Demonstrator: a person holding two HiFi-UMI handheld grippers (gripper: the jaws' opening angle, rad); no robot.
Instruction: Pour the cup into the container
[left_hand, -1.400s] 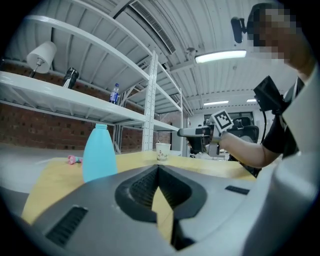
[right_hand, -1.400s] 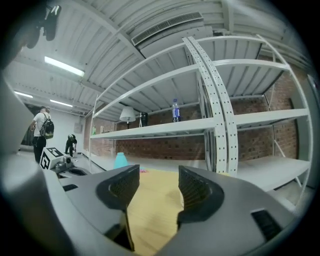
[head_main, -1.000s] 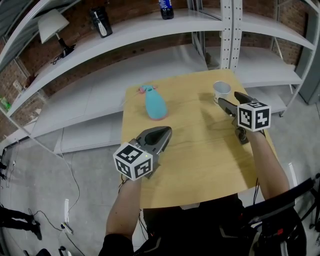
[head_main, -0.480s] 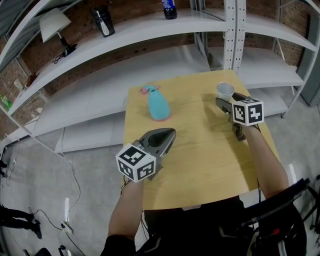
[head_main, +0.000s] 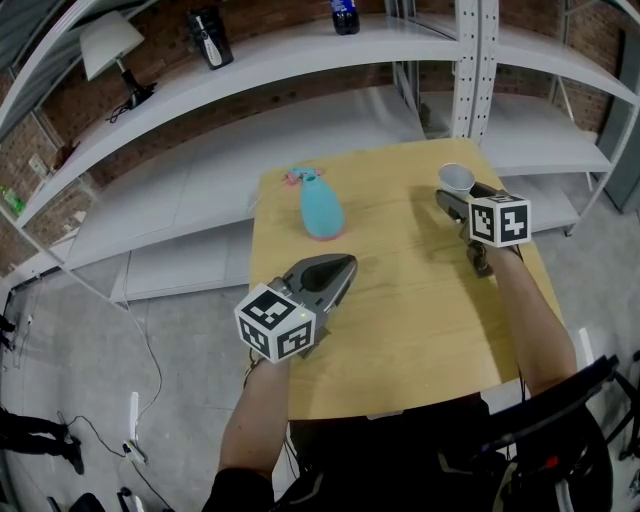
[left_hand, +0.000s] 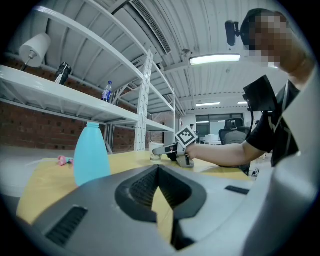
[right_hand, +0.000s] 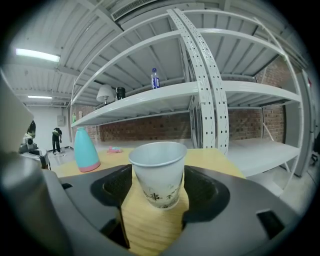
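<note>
A white paper cup stands upright at the far right of the wooden table. My right gripper is open, and its jaws reach along both sides of the cup. In the right gripper view the cup stands between the two pads of the right gripper, with narrow gaps on either side. A light blue bottle-shaped container stands at the table's far left, also in the left gripper view. My left gripper hovers at the table's near left, shut and empty, pointing toward the container.
A small pink object lies behind the container. White metal shelving curves behind the table, with an upright post just beyond the cup. The table's right edge is close to my right arm.
My right gripper has moved forward so that the cup now stands between its jaws. The left gripper has hardly moved.
</note>
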